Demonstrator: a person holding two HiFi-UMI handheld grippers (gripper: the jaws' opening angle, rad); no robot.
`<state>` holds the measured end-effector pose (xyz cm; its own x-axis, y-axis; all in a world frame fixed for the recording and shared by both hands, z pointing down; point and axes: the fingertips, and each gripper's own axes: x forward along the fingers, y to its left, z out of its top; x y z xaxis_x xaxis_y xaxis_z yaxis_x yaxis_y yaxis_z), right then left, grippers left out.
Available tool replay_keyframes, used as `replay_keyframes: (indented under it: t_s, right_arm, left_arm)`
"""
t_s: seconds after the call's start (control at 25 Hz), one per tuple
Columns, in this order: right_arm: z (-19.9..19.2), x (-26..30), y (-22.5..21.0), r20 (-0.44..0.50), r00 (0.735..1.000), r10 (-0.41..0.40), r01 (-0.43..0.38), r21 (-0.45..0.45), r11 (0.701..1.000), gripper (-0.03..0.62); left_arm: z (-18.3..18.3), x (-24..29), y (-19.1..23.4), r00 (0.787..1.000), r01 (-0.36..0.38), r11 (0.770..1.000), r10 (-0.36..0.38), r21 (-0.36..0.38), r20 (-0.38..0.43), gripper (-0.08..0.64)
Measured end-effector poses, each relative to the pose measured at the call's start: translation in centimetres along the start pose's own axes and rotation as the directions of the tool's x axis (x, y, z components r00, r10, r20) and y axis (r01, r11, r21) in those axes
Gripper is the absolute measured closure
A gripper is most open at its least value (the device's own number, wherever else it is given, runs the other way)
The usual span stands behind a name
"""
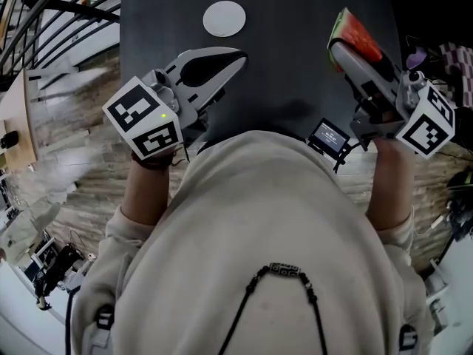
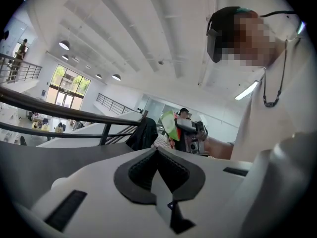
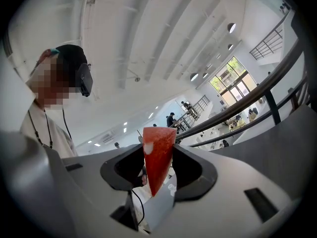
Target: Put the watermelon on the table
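Observation:
A wedge of watermelon (image 1: 356,34), red flesh with a green rind, is clamped between the jaws of my right gripper (image 1: 344,49), which hangs over the right side of the dark table (image 1: 295,65). In the right gripper view the red slice (image 3: 158,157) stands upright between the two pads of the gripper (image 3: 157,155). My left gripper (image 1: 240,56) is over the table's left half, its tips touching and nothing between them. In the left gripper view its jaws (image 2: 156,150) meet at the tip, and the green-rinded watermelon (image 2: 170,124) shows beyond, held in the right gripper (image 2: 192,132).
A white round disc (image 1: 224,18) lies on the table at the far middle. A small screen device (image 1: 329,137) sits at the table's near edge. Black railings (image 1: 44,13) run along the left over wooden floor (image 1: 66,117). Clutter (image 1: 443,58) stands at the right.

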<state>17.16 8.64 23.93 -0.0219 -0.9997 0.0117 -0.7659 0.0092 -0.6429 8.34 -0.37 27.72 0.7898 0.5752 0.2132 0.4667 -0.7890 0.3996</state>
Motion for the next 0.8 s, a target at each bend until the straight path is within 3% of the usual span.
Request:
replay_keyframes:
  t_s: [0.32,0.8]
  right_arm:
    - [-0.1,0.7,0.4,0.003,1.000,-0.015,0.015,-0.022,1.000,0.405]
    - [0.0,3.6,0.6,-0.101,0.994,-0.032,0.023,-0.086,0.996,0.405]
  left_arm:
    - [0.2,-0.3,-0.1,1.000,0.022,1.000,-0.022,0.009,0.021,0.554]
    - [0.0,-2.8,1.5,0.994,-0.050,0.998,0.053,-0.040,0.093,0.554]
